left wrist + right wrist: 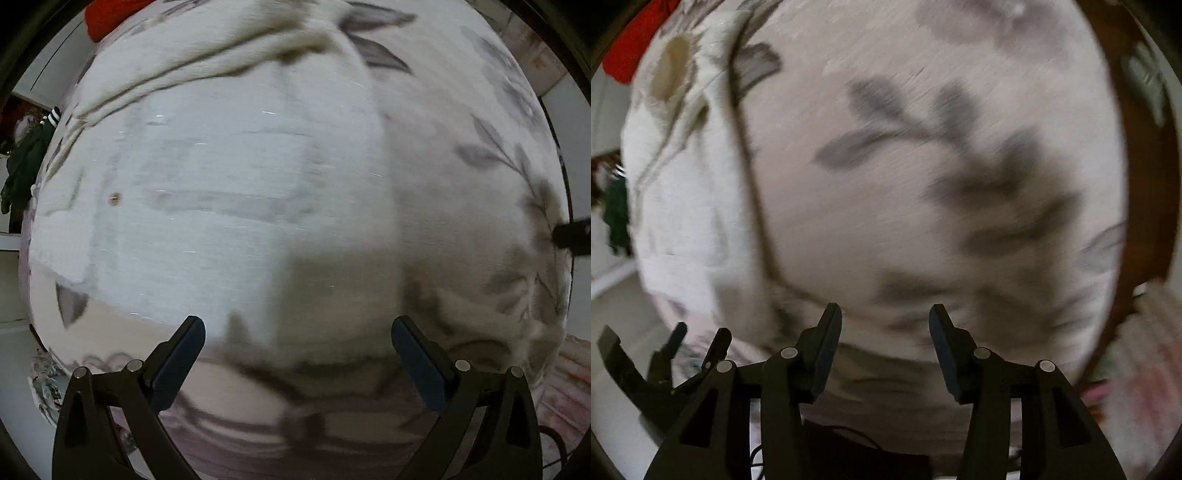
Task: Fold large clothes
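Left wrist view: your left gripper (pixel 297 341) fingers spread above the white garment (pixel 221 177); right gripper (pixel 885 328) fingers apart beside it.

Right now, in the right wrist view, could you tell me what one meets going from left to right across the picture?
Green garment → white cloth → leaf-print sheet → brown wooden rim.

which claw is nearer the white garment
Left. The left claw hangs right over the white garment; the right claw is over the leaf-print sheet, garment off to its left.
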